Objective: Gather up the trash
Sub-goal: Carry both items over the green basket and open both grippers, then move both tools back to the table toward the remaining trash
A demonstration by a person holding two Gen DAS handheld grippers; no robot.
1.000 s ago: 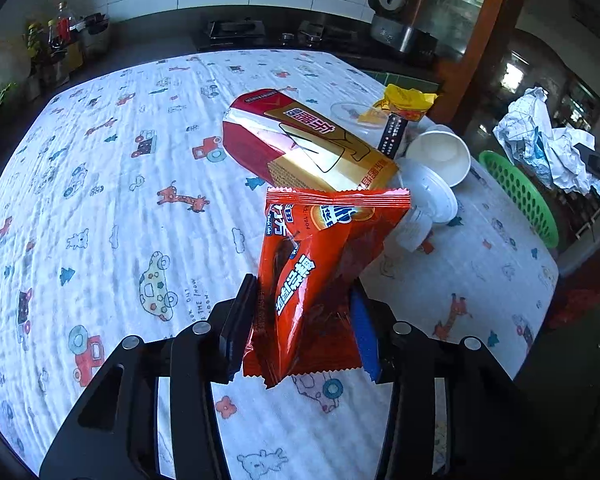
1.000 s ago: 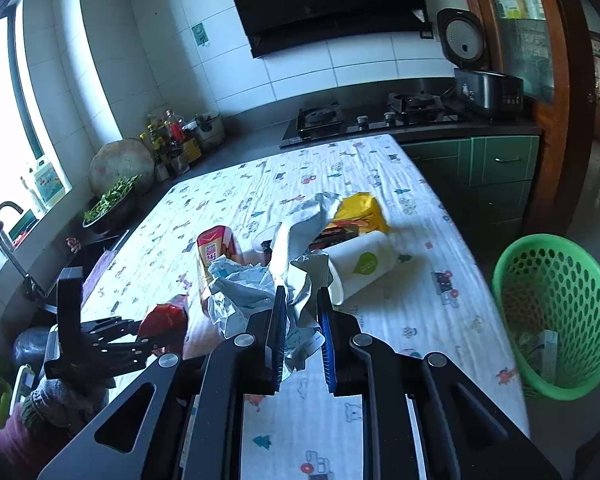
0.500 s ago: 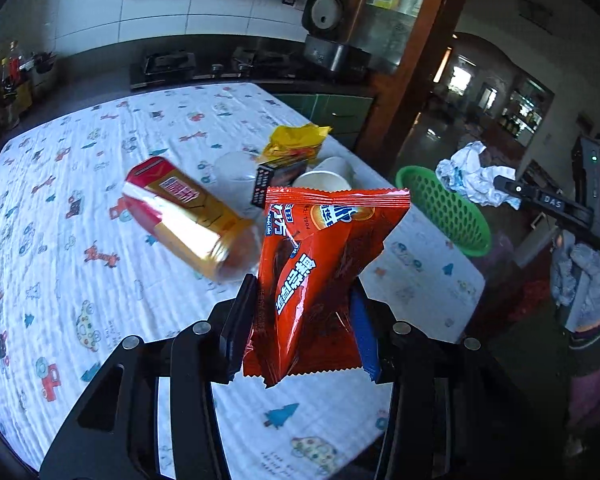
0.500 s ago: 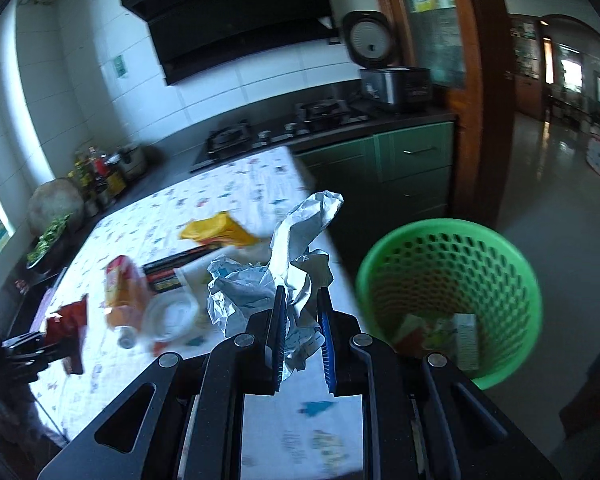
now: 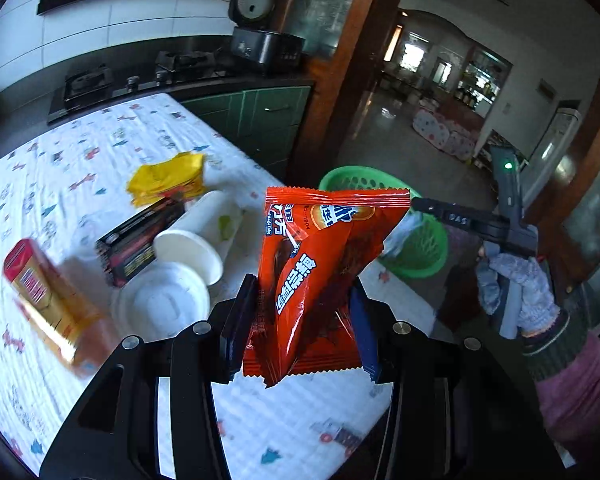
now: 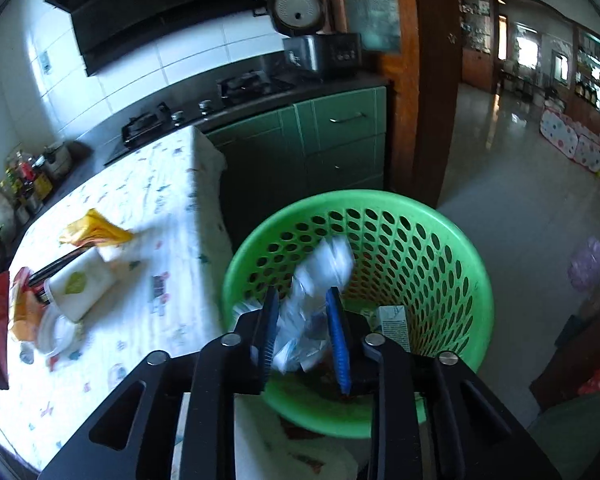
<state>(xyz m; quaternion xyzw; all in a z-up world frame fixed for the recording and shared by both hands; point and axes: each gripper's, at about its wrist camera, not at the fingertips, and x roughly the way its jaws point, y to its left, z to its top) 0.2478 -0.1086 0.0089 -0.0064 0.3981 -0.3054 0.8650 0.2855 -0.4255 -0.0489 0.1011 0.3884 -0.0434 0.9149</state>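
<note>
The table [image 5: 100, 152], covered by a cloth printed with small animals and cars, carries a gold-and-red packet [image 5: 48, 304], a black box [image 5: 140, 240], a white paper cup [image 5: 196, 236] lying on its side, a white lid [image 5: 164, 304] and a yellow wrapper [image 5: 168, 176]. Beside the table's end stands the green basket [image 6: 452, 248]; a small carton [image 6: 394, 326] leans inside it. Crumpled white paper [image 6: 316, 292], blurred, sits over the basket's mouth between the parted fingers of the right gripper [image 6: 304, 332], which has let go. The left gripper [image 5: 300, 320] is clamped on a red snack bag [image 5: 316, 264], held upright above the table edge.
</note>
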